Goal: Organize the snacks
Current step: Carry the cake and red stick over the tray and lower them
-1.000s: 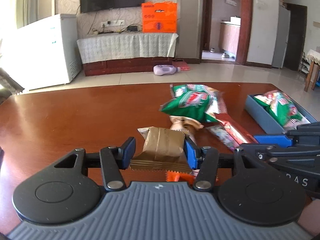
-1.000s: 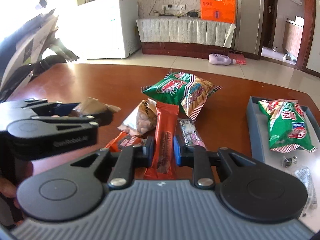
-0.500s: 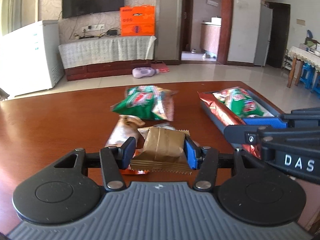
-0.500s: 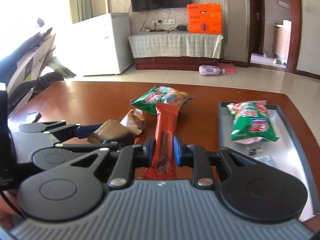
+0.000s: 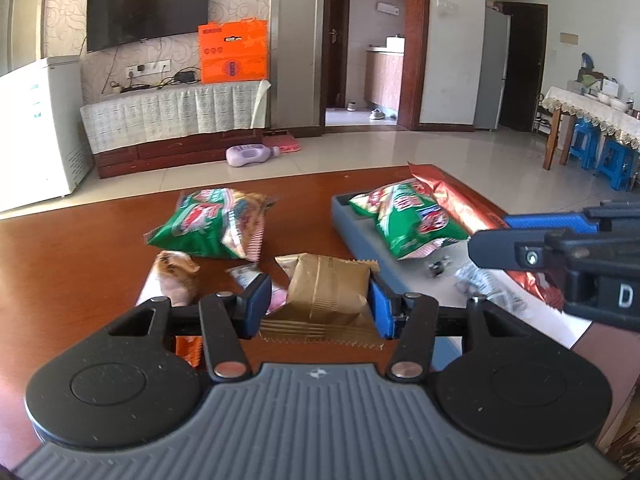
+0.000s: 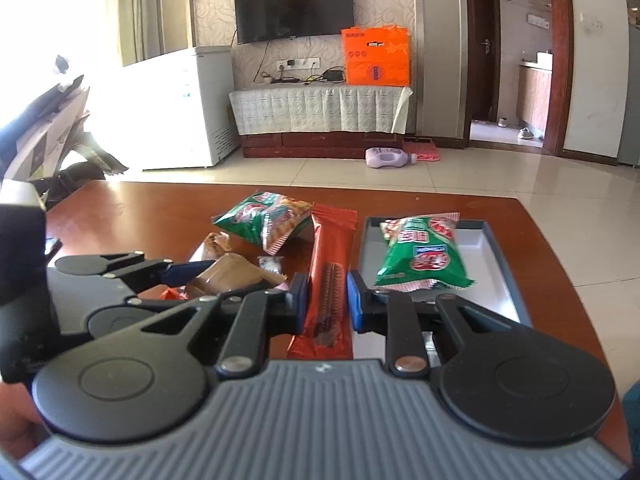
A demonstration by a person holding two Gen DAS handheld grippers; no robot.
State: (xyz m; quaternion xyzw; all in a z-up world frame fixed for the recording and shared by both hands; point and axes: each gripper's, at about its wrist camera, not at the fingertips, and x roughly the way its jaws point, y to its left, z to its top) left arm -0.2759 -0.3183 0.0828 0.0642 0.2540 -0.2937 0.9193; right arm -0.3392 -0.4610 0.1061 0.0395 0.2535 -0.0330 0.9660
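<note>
My left gripper (image 5: pixel 316 306) is shut on a brown foil snack packet (image 5: pixel 326 292), held above the table beside the grey tray (image 5: pixel 362 236). My right gripper (image 6: pixel 327 300) is shut on a long red snack bar (image 6: pixel 332 272), carried next to the tray's (image 6: pixel 502 264) left edge. In the tray lies a green snack bag (image 6: pixel 422 254), also in the left wrist view (image 5: pixel 408 220), with small wrapped candies beside it. The left gripper (image 6: pixel 188 276) with its brown packet shows at the left of the right wrist view. The red bar (image 5: pixel 460 204) and the right gripper's blue finger (image 5: pixel 544 222) hang over the tray.
On the brown table (image 6: pixel 160 208) lie another green bag (image 5: pixel 212 224), a peanut packet (image 5: pixel 172 276), a small pink candy (image 5: pixel 276 300) and an orange packet (image 5: pixel 188 350). The table's right edge runs close past the tray. A hand (image 6: pixel 16 420) shows at the lower left.
Both grippers, each keeping its snack, have swung to the right toward the tray. The tray and its green bag now sit nearer the middle of both views.
</note>
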